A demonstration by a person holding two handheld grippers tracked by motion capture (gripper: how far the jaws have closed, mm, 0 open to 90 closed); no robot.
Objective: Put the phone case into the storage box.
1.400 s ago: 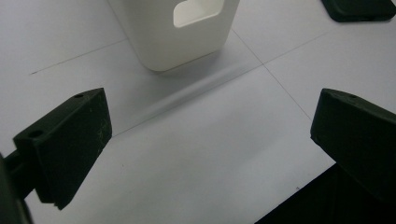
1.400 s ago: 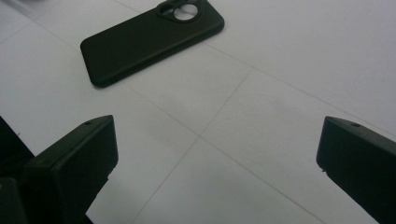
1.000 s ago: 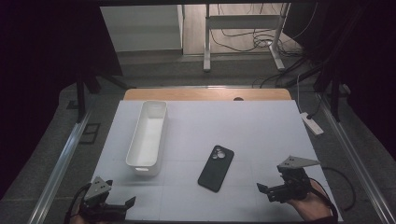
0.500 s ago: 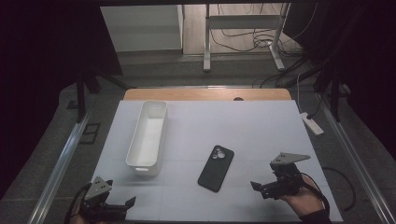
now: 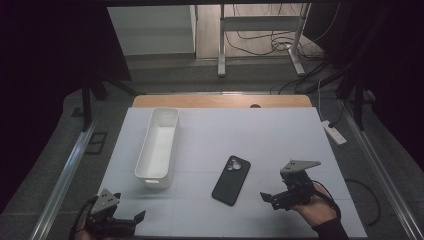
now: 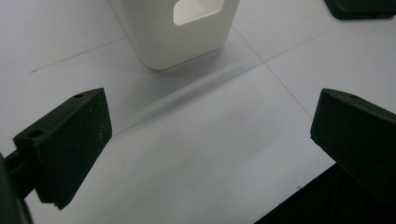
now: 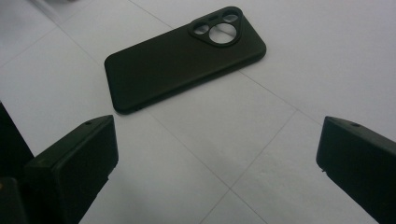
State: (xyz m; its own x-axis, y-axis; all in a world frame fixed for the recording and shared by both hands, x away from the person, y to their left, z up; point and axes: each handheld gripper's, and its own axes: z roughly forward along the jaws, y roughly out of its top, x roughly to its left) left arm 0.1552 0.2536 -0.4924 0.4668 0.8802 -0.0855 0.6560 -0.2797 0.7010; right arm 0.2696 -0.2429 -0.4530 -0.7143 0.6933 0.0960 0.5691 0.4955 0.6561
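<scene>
Phone case (image 5: pixel 231 179) flat mid-table, right gripper (image 5: pixel 267 198) released just beside it, left gripper (image 5: pixel 135 218) released at near edge.

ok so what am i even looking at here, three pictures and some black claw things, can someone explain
A person sits at a white table holding a hand-held gripper in each hand. The high view comes from a fixed camera above. The other two come from cameras riding on the grippers, so the black blocks at their bottom edges are each gripper's own fingers.

The left gripper sits near the table's front corner, facing a long white plastic bin. The right gripper points at a flat black phone case with round camera cut-outs, lying on the table. Both grippers are open and hold nothing.
</scene>
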